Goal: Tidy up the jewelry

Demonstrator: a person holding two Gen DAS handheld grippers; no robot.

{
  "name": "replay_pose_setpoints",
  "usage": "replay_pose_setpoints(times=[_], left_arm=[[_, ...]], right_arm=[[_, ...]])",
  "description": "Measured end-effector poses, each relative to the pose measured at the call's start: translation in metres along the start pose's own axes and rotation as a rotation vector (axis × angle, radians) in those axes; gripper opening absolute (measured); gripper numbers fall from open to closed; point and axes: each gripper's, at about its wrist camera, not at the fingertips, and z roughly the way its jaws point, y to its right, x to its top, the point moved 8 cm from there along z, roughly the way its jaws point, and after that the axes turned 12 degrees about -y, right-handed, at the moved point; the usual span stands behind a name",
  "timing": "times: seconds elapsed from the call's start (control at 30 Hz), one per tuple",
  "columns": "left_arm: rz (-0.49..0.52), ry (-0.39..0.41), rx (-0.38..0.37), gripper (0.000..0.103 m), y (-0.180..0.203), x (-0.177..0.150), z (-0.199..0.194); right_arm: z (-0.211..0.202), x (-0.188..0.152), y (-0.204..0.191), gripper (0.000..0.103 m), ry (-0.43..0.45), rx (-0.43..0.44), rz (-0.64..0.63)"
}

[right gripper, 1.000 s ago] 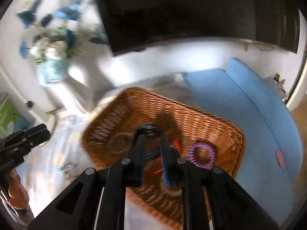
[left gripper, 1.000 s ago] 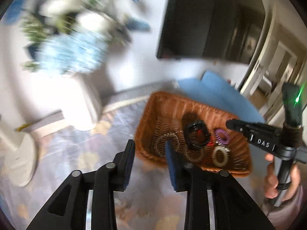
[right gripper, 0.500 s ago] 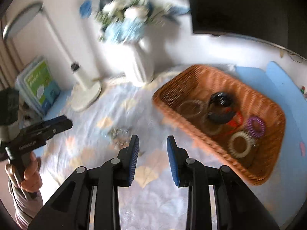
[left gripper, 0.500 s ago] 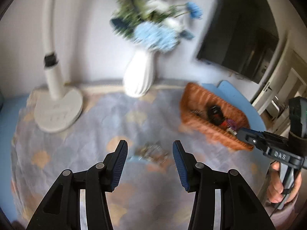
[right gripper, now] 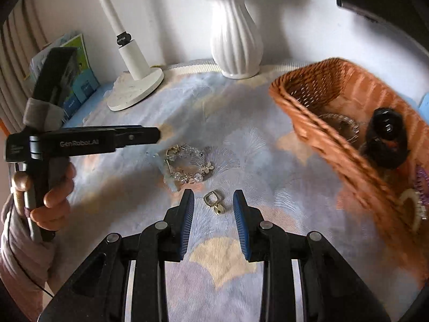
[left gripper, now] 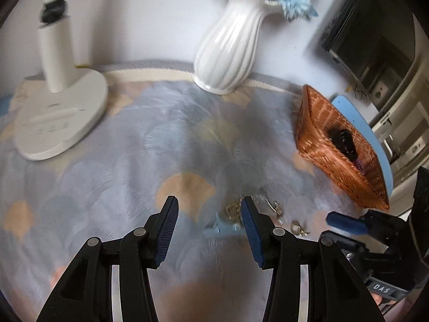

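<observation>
Two grippers hung over the table, and both had their jaws wide apart with nothing held. The right gripper (right gripper: 213, 204) was low over the blue and tan tablecloth (right gripper: 241, 145). A small gold earring (right gripper: 214, 204) lay on the cloth right between its fingertips, not touched by either one. Just past it lay a bead bracelet (right gripper: 186, 166) with gold bits, partly on a pale blue clip (left gripper: 221, 228). The left gripper (left gripper: 207, 213) was near that pile, off to one side. A brown woven basket (right gripper: 308, 107) sat to the right. Inside it were a black scrunchie (right gripper: 386, 139), a purple coil hair tie (right gripper: 421, 185), a cream ring (right gripper: 411, 209) and a thin bangle (right gripper: 340, 126). A white vase (right gripper: 236, 40) of blue flowers and a white lamp (right gripper: 134, 80) stood at the back.
</observation>
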Motion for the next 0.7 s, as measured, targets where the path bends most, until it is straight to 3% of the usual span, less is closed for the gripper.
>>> replay_pose_setpoints(times=[0.1, 0.23, 0.3, 0.47, 0.57, 0.7], left_arm=[[0.027, -0.03, -0.058, 0.05, 0.003, 0.002, 0.012], [0.058, -0.049, -0.069, 0.05, 0.009, -0.001, 0.017], [0.084, -0.07, -0.124, 0.05, 0.016, -0.006, 0.015], [0.255, -0.146, -0.223, 0.05, 0.044, -0.043, 0.006], [0.356, -0.188, -0.222, 0.05, 0.056, -0.073, -0.002], [0.439, -0.171, -0.12, 0.05, 0.063, -0.095, -0.012]], right_arm=[[0.005, 0.003, 0.003, 0.033, 0.0, 0.016, 0.004], [0.011, 0.004, 0.003, 0.033, -0.009, 0.024, 0.001], [0.014, 0.003, 0.004, 0.033, -0.017, 0.02, 0.003], [0.012, 0.004, 0.007, 0.033, -0.004, 0.038, 0.021], [0.007, 0.002, 0.013, 0.033, 0.008, 0.063, 0.042], [0.004, 0.002, 0.022, 0.033, 0.016, 0.111, 0.089]])
